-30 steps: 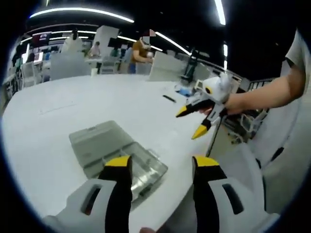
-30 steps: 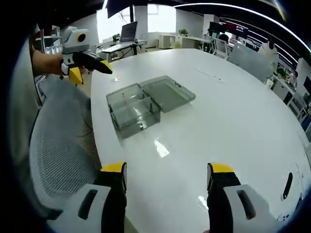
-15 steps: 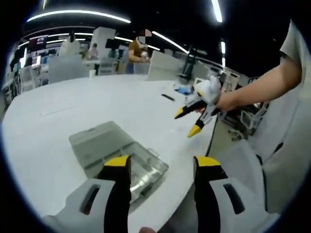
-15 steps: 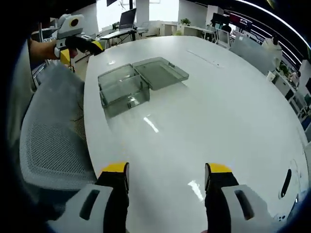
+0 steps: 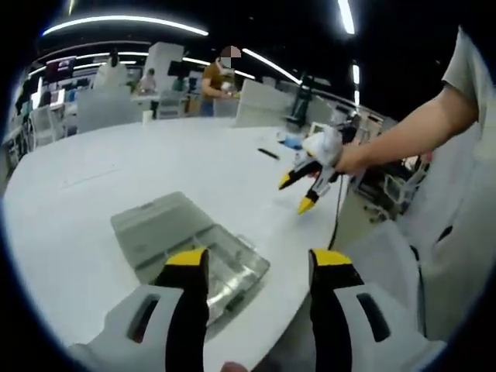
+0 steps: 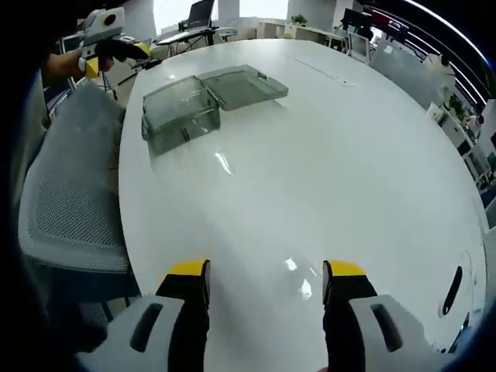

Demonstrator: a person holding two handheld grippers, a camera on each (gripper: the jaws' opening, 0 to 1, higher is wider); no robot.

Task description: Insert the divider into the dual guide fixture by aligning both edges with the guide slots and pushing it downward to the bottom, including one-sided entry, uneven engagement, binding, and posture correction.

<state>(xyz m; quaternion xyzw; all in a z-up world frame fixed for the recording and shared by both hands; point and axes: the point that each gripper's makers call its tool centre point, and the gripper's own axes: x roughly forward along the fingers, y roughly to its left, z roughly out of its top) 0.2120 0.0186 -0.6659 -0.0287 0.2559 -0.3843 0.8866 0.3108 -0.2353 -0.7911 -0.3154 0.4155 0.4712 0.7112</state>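
The clear box (image 6: 180, 114) sits near the white table's (image 6: 325, 155) edge, lid (image 6: 242, 84) flat beside it. Both the left gripper (image 5: 256, 267) and right gripper (image 6: 266, 279) gape empty.

A large round glossy white counter (image 6: 325, 155) reflects long ceiling light strips (image 5: 124, 22). A grey mesh office chair (image 6: 70, 201) stands at its edge. Beyond lie more white desks (image 5: 108, 105), monitors, and bright windows (image 6: 174, 8) across the open office.
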